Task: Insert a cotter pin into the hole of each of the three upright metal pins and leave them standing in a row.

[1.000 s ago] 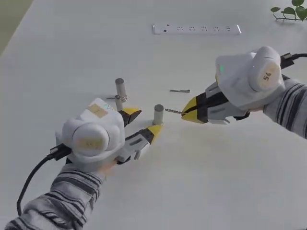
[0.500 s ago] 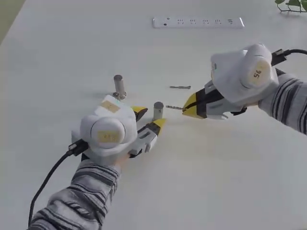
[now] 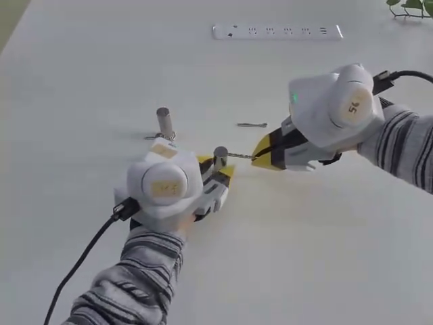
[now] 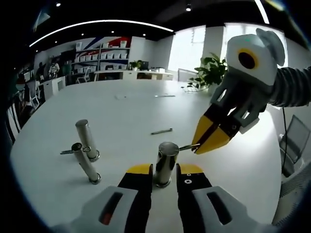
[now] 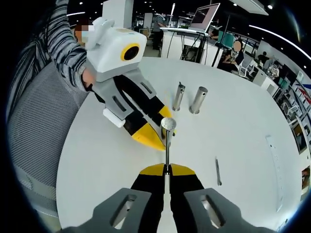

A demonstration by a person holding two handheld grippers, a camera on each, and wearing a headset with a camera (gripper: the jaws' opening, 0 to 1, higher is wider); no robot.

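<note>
An upright metal pin (image 3: 220, 156) (image 4: 165, 159) stands between the jaws of my left gripper (image 3: 216, 168) (image 4: 164, 171), which is shut on its lower part. My right gripper (image 3: 260, 157) (image 5: 167, 169) is shut on a cotter pin (image 3: 240, 156) (image 5: 167, 150) held level, its tip touching the top of that metal pin (image 5: 168, 125). Two more upright pins (image 4: 86, 140) (image 4: 85, 162) stand to the left, and the nearer one has a cotter pin (image 4: 67, 152) through it. A loose cotter pin (image 3: 252, 124) (image 4: 161, 131) lies flat behind.
A white power strip (image 3: 277, 31) lies at the far side of the white table (image 3: 304, 257). A plant (image 3: 409, 5) sits at the far right corner. My left gripper's black cable (image 3: 81, 261) trails toward the near edge.
My left gripper has moved right and closed its jaws around the upright pin. My right gripper has carried the cotter pin leftward until its tip reached the pin's top.
</note>
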